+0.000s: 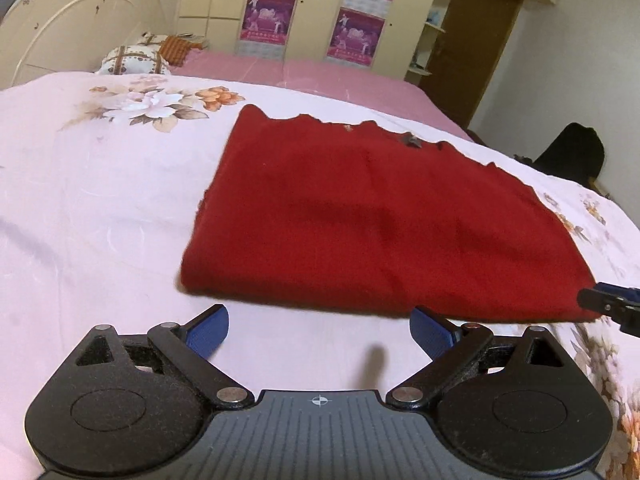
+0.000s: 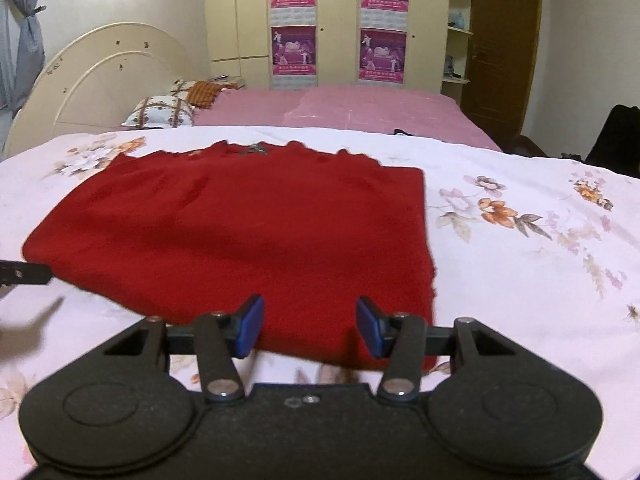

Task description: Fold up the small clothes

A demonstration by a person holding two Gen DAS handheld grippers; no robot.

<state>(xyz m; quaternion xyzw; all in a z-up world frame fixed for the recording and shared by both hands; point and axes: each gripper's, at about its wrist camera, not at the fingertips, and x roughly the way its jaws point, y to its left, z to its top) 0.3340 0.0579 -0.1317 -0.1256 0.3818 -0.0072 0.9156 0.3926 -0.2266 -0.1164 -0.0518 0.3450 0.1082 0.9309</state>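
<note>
A dark red garment (image 1: 372, 220) lies folded flat on the pale floral bedsheet (image 1: 92, 208); it also shows in the right wrist view (image 2: 248, 232). My left gripper (image 1: 320, 330) is open and empty, just short of the garment's near edge, toward its left corner. My right gripper (image 2: 310, 326) is open and empty, its blue fingers (image 2: 252, 326) over the garment's near right edge. The tip of the right gripper (image 1: 612, 304) shows at the garment's right corner in the left wrist view. The left gripper's tip (image 2: 24, 272) shows at the garment's left corner in the right wrist view.
Pillows (image 2: 160, 114) and a cream headboard (image 2: 100, 80) are at the far left. A pink sheet (image 2: 360, 112) covers the bed's far part. A wardrobe with posters (image 2: 340, 20) and a brown door (image 2: 504, 40) stand behind. A dark object (image 1: 572, 152) sits beside the bed.
</note>
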